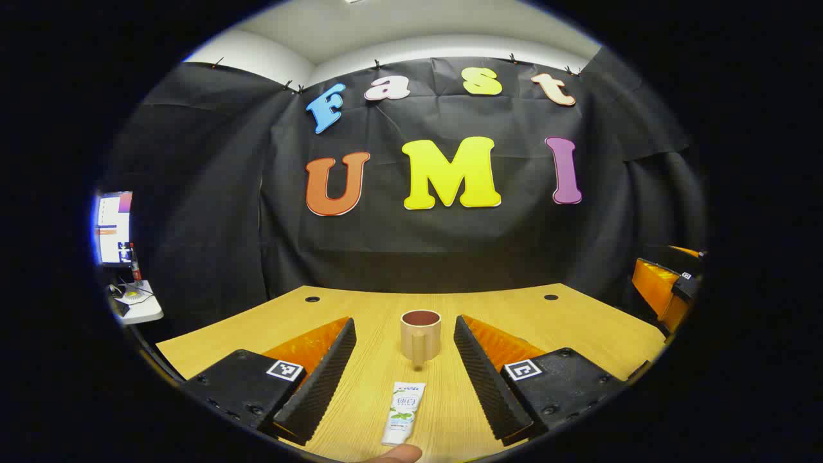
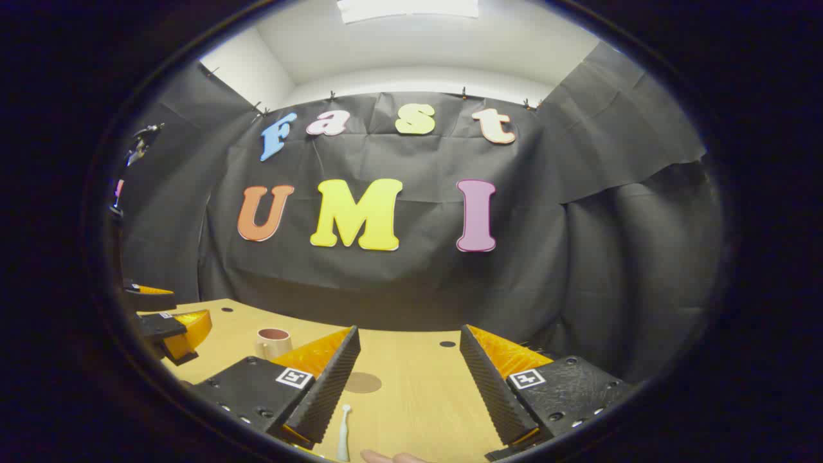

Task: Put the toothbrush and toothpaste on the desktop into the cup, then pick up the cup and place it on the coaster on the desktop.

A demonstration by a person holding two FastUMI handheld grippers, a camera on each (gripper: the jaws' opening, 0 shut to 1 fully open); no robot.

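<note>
On the wooden desktop (image 1: 578,321) stands a tan cup (image 1: 421,335), and everything else can be told from where that cup is. The cup is upright, with its open mouth up and its handle turned toward the near edge of the desk.

Just in front of the cup, a little apart from it, lies the toothpaste (image 1: 404,413). It is a white tube with green on it, lying flat, with one end pointing at the cup. A fingertip (image 1: 397,453) shows at the near end of the tube, at the very bottom of the left gripper view.

The left gripper (image 1: 405,379) hangs over the desk facing the cup. Its two fingers are spread wide apart, one on each side of the cup and the tube. They touch neither one.

In the right gripper view the cup (image 2: 272,343) sits far off to the left side. Between the cup and the right gripper (image 2: 409,392) lies the coaster (image 2: 362,382), a flat brown round thing on the wood. It is well apart from the cup. Closer than the coaster lies the toothbrush (image 2: 343,434), pale and thin, flat on the desk. It rests just beside the left finger of the right gripper. The right gripper has its fingers wide apart too, and they hold nothing. Another fingertip (image 2: 392,457) peeks in at the bottom edge.

Beyond the cup in this view, the other gripper (image 2: 168,328) shows at the left edge.
</note>
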